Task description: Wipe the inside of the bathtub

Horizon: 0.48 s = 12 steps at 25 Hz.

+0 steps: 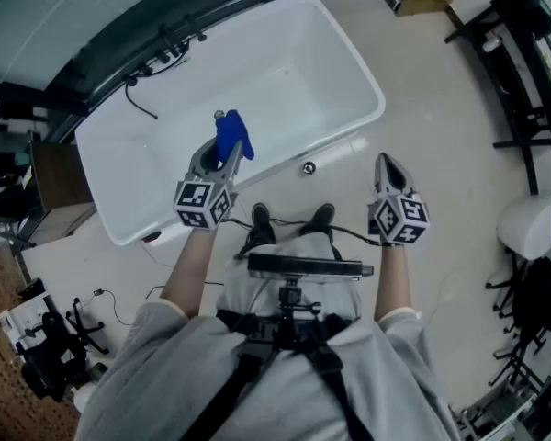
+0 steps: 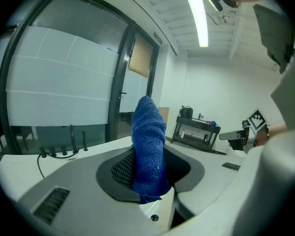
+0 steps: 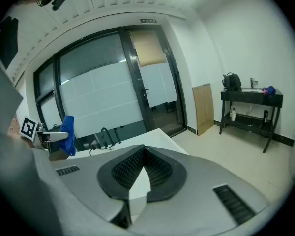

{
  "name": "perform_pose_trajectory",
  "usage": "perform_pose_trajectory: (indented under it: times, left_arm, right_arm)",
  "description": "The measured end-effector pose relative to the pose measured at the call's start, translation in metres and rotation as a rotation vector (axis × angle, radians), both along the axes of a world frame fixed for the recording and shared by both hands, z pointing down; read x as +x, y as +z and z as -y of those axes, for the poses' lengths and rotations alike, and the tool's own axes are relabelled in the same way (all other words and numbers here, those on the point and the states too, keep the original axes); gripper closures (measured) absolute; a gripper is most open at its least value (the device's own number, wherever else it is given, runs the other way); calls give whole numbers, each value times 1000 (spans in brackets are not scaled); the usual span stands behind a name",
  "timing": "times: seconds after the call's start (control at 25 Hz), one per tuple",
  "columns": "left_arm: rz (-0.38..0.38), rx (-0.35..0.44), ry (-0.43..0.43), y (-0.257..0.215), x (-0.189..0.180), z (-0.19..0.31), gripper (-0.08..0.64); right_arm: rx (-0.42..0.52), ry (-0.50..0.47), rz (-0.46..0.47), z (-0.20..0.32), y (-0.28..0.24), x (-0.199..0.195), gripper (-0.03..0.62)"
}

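Head view has the person standing at the near long rim of the white rectangular plastic bathtub [image 1: 365, 85], which sits on the pale floor. The left hand-held gripper [image 1: 223, 151] is clamped on a blue knitted cloth [image 1: 232, 134] and hovers over that near rim. The left gripper view shows the cloth [image 2: 148, 146] pinched between the ribbed pads and standing upright out of them. The right hand-held gripper [image 1: 384, 163] hangs over the floor outside the tub's near right corner, its jaws closed together on nothing.

The cloth touches no part of the tub, so I judge the wiping has yet to start. To do it well, I would tip the left hand-held gripper down until the loose end lies flat on the basin floor. I would then sweep in overlapping passes from end to end and up the walls. Only the cloth's lower end is pinched, so a hard drag could pull it free, and the bare jaws should stay off the surface.

A black cable [image 1: 140, 99] trails over the far rim by a row of dark fittings, worth steering round. A small round metal fitting [image 1: 309, 168] sits on the tub's near side, just beyond the person's black shoes [image 1: 258, 217]. Black metal racks [image 1: 523, 62] stand well apart to the right.
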State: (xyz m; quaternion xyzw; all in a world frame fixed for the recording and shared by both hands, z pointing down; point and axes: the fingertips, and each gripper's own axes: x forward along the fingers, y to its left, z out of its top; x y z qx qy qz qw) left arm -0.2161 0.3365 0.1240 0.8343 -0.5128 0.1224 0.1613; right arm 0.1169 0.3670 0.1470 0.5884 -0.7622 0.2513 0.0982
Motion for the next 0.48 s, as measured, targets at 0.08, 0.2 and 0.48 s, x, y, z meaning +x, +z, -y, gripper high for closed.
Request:
perform_pose_trajectory:
  times: [0.08,0.2,0.48]
  left_arm:
    - [-5,-3,3,0,8,-2,428]
    - [-15,-8,2,0,21,-4,426]
    - [-24,0,-7,-4,59,-5,426]
  right_arm:
    - [0,-6,-4,1,-1,8,583]
    - [-3,-14,3,2,-3,20,583]
    - [-9,-79,20,6,-7,54,583]
